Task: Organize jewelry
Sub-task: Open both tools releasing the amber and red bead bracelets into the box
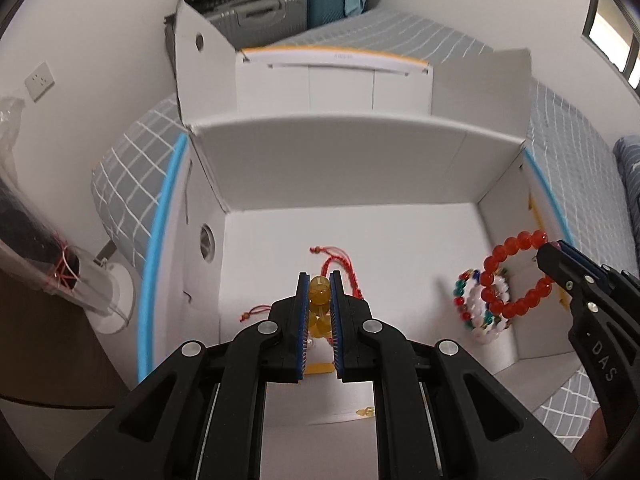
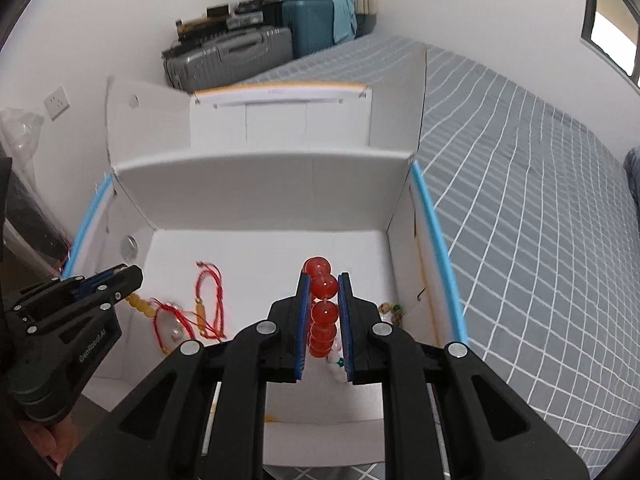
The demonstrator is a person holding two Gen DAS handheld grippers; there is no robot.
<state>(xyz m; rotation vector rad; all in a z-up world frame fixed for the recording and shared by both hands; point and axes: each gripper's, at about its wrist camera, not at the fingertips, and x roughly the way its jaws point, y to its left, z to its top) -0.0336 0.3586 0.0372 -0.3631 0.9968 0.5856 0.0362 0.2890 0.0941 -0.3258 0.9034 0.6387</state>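
In the left wrist view the left gripper (image 1: 319, 286) clenches an amber bead bracelet (image 1: 319, 290) over the white box (image 1: 336, 168), red cord bracelets (image 1: 336, 268) already inside, while in the right wrist view the right gripper (image 2: 324, 290) clenches a red bead bracelet (image 2: 322, 308) above the box floor, both seemingly unplaced.

Bed with grey white-grid cover (image 2: 520, 200) fills the right side. Suitcases stacked in far corner: grey hard-shell (image 2: 232, 56), teal one (image 2: 308, 28) beside it. Wall socket (image 1: 39, 80) on left wall. Clear plastic packaging (image 1: 48, 248) at left edge. Window (image 2: 612, 36) upper right.
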